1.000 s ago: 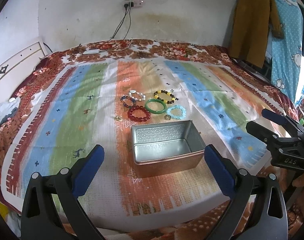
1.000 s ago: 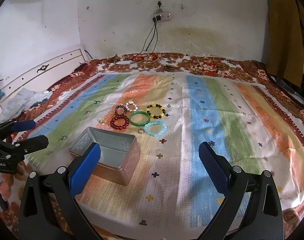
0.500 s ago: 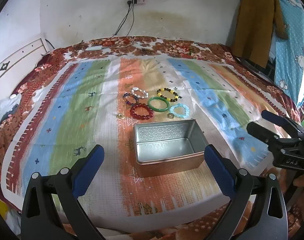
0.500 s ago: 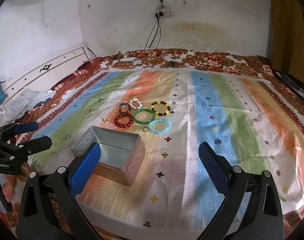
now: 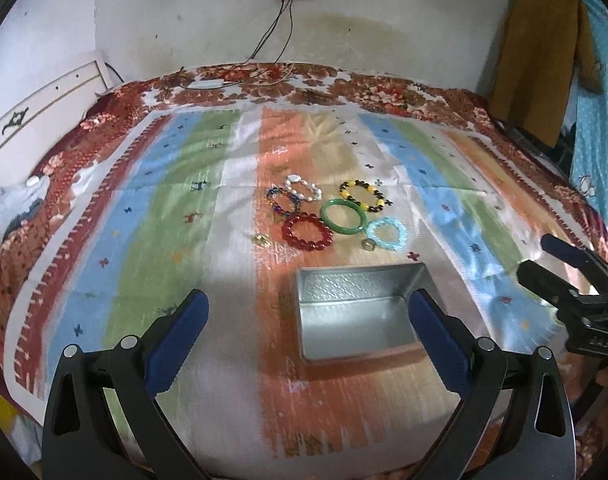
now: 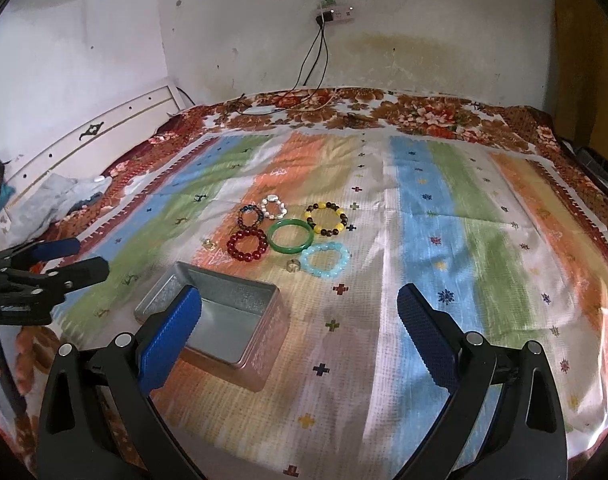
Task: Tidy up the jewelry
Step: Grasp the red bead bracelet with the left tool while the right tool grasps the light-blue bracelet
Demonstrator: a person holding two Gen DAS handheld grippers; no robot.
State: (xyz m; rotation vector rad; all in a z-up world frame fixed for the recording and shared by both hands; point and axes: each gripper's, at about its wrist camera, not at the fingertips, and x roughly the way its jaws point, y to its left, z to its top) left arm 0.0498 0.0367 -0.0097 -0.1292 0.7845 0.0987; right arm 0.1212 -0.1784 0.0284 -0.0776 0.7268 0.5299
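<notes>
The bracelets lie in a close group on the striped cloth [image 5: 208,200] of the bed, ahead of both pairs of jaws and beyond the tin. There is a red bead bracelet [image 5: 306,231], a green bangle [image 5: 342,216], a pale blue bead bracelet [image 5: 386,233], a yellow and dark bead bracelet [image 5: 365,196], a white bead bracelet [image 5: 303,187] and a dark blue bead bracelet [image 5: 282,201]. A small ring [image 5: 369,244] lies just beside the pale blue one, and a small gold piece [image 5: 261,240] lies near the red one.

The open metal tin [image 5: 356,312] stands on the cloth, closer than the bracelets. Seen from the left gripper [image 5: 307,334], it is just ahead, toward the right finger. Seen from the right gripper [image 6: 300,330], it is behind the left finger. Nothing lies in the part of it that shows.

Both pairs of jaws stand wide apart and hold nothing.
</notes>
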